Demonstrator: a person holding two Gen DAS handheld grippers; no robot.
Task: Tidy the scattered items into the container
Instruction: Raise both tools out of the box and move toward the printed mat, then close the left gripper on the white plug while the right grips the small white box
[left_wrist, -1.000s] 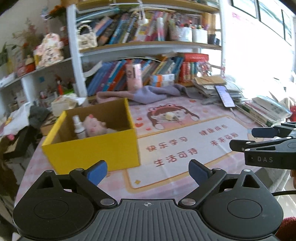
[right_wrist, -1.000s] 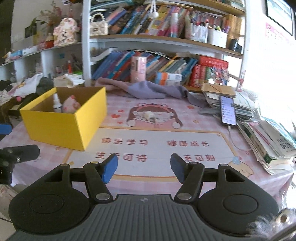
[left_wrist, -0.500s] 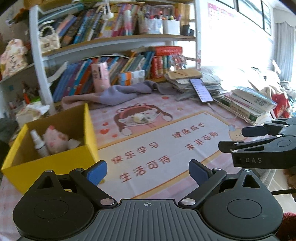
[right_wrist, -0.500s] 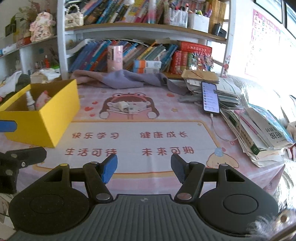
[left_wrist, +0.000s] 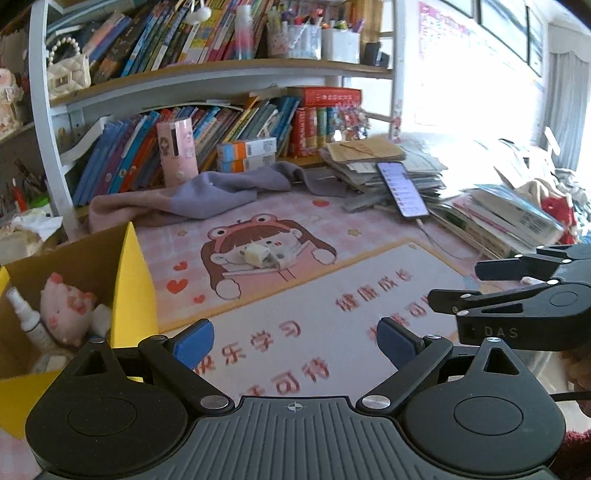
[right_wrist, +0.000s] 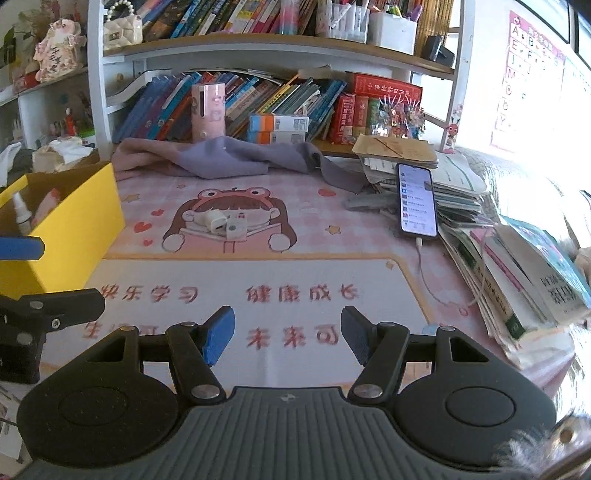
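Yellow cardboard box (left_wrist: 133, 280) sits at the left edge of the left wrist view, holding a pink plush pig (left_wrist: 64, 306) and a small white spray bottle (left_wrist: 26, 317). A white charger (right_wrist: 214, 220) and a small white block (right_wrist: 236, 227) touching it lie on the pink cartoon mat (right_wrist: 332, 236) of the table, centre frame, well apart from the box. The left gripper (left_wrist: 295, 338) has its blue fingers (left_wrist: 194, 339) spread with nothing between them. The right gripper (right_wrist: 286, 334) is likewise parted and holds nothing.
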